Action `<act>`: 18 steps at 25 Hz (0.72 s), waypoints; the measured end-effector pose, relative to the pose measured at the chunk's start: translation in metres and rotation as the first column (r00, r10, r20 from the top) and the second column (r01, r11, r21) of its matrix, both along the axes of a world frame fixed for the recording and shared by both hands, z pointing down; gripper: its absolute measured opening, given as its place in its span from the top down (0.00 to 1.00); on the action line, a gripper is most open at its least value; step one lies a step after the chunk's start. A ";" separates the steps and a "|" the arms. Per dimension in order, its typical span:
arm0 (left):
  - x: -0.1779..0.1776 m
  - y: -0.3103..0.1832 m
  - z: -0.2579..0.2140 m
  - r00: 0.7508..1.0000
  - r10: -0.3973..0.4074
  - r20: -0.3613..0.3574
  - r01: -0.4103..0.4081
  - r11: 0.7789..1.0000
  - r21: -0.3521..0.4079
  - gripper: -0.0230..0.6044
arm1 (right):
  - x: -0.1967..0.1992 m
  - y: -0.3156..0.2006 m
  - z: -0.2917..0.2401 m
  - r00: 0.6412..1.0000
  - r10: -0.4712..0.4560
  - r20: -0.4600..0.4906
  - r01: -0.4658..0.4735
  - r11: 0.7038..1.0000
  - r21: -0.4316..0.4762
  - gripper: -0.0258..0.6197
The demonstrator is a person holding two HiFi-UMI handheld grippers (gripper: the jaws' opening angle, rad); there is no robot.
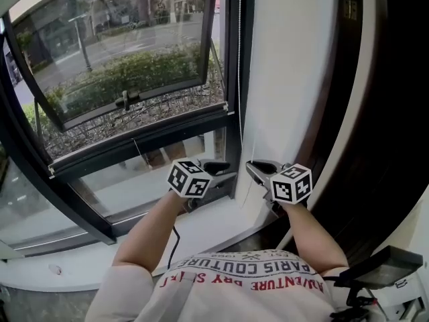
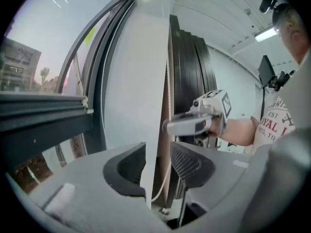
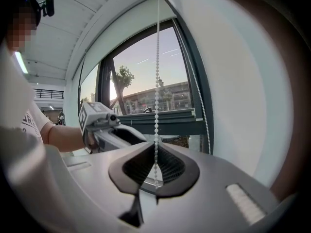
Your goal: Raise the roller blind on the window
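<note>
My right gripper [image 3: 155,166] pinches the thin, slippery bead chain [image 3: 156,106]; left gripper [image 2: 156,165] gapes, probably round its other strand, so grip higher there.

Blind [image 1: 288,79]: top cut off by upper edge. Chain [image 3: 157,96]: lower run hidden behind right gripper [image 3: 154,164] jaws.

Ground-floor room at street level, office or showroom type, tall dark-framed window [image 1: 154,143] above white sill [image 1: 208,228], hedge [image 1: 134,71] and road [image 1: 144,35] directly outside, white roller blind [image 1: 288,72], ceiling strip light [image 2: 266,33], dark panels [image 2: 192,81] stacked by the wall.
</note>
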State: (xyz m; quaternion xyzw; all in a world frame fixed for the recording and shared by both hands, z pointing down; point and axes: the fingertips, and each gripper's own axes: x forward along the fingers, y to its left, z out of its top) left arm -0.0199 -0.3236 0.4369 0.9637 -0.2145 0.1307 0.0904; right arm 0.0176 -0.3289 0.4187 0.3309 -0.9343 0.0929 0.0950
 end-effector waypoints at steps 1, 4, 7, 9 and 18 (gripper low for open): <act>0.002 -0.001 -0.020 1.000 0.009 -0.018 -0.009 1.000 0.025 0.70 | -0.001 0.001 0.000 1.000 -0.003 0.001 0.003 1.000 -0.002 0.93; 0.014 -0.006 -0.074 0.997 0.028 -0.067 -0.024 0.998 0.060 0.70 | -0.003 0.002 0.001 1.000 -0.010 0.005 0.010 1.000 -0.009 0.93; 0.032 -0.011 -0.118 0.991 0.057 -0.118 -0.050 0.997 0.061 0.70 | -0.005 0.003 0.000 1.000 -0.015 0.009 0.015 1.000 -0.012 0.93; 0.040 -0.017 -0.143 0.988 0.061 -0.141 -0.051 0.996 0.071 0.70 | -0.007 0.003 0.000 1.000 -0.019 0.013 0.019 1.000 -0.014 0.93; 0.058 -0.037 -0.209 0.986 0.070 -0.153 -0.047 0.987 0.153 0.73 | -0.007 -0.006 0.002 0.999 -0.029 0.014 0.030 1.000 -0.008 0.93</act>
